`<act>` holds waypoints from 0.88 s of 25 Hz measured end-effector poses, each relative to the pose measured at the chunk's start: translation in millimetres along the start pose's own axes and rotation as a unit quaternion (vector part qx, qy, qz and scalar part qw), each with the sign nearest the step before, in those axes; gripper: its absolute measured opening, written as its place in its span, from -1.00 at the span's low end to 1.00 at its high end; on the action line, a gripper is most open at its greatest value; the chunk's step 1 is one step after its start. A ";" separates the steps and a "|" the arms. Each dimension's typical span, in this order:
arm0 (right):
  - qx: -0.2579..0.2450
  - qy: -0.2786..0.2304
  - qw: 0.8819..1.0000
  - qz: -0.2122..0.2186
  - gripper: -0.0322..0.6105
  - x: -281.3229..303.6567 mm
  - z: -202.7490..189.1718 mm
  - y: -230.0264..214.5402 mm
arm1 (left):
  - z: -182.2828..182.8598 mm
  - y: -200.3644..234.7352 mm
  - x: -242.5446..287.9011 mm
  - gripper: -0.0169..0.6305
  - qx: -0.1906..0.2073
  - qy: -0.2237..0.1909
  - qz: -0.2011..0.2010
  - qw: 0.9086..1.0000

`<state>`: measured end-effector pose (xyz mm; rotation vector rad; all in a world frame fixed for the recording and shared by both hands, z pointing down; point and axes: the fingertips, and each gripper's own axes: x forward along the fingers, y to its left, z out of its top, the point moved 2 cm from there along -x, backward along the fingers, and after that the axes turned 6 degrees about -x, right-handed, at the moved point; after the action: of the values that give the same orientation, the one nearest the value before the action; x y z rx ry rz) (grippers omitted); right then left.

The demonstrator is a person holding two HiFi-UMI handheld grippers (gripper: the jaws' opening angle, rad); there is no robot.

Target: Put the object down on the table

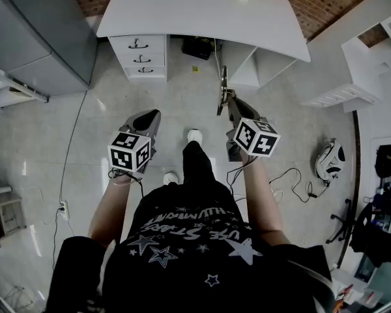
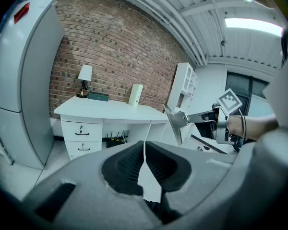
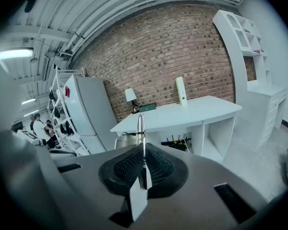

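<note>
Metal tool [image 3: 140, 124] edge-on in rt claw [image 3: 143, 152], type unclear.

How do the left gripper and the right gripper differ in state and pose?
The right gripper has its jaws shut on a flat silver metal tool, which sticks out ahead of them. The left gripper has its jaws together with nothing between them. In the head view, the right gripper sits slightly nearer the white desk than the left gripper. Both point toward that desk.
</note>
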<state>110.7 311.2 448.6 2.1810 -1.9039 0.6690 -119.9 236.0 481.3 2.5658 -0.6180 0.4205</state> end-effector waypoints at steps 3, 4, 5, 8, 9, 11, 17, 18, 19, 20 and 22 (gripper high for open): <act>-0.003 0.002 1.000 -0.002 -0.86 -6.4 -4.2 2.8 | -4.9 -1.0 -5.2 -0.86 -0.002 0.000 0.000 1.000; -0.002 0.002 1.000 -0.002 -0.86 -7.9 -5.6 3.4 | -6.0 -1.2 -6.4 -0.86 -0.002 0.000 0.000 1.000; -0.001 0.002 1.000 -0.002 -0.86 -9.1 -7.1 3.6 | -6.8 -1.5 -7.3 -0.86 -0.002 0.000 0.000 1.000; 0.003 0.004 1.000 -0.002 -0.86 -11.4 -11.7 3.0 | -8.8 -2.4 -8.7 -0.86 -0.003 -0.001 0.002 1.000; 0.003 0.005 1.000 -0.002 -0.86 -11.7 -13.4 2.8 | -10.2 -2.6 -9.4 -0.86 -0.004 -0.001 0.002 1.000; 0.005 0.006 1.000 -0.001 -0.86 -11.2 -15.8 1.9 | -13.9 -2.2 -10.4 -0.86 -0.005 0.001 0.005 1.000; 0.005 -0.003 1.000 -0.004 -0.86 0.2 -5.6 -6.7 | -10.9 6.5 -5.7 -0.86 -0.009 0.004 0.015 1.000; 0.004 -0.007 1.000 -0.005 -0.86 2.8 -0.8 -10.1 | -6.5 7.5 -2.5 -0.86 -0.007 0.003 0.016 1.000; 0.004 -0.012 1.000 -0.007 -0.86 5.8 4.6 -14.0 | -1.5 8.4 1.7 -0.86 -0.005 0.001 0.016 1.000; 0.004 -0.016 1.000 -0.007 -0.86 9.4 10.1 -18.2 | 3.7 9.4 6.6 -0.86 -0.003 0.000 0.017 1.000; 0.007 -0.023 1.000 -0.004 -0.86 19.6 20.2 -26.8 | 12.9 12.2 18.8 -0.86 0.000 -0.001 0.018 1.000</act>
<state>142.7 289.9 443.6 2.2306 -1.9180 0.6372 -107.6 213.3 482.2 2.5591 -0.6652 0.4309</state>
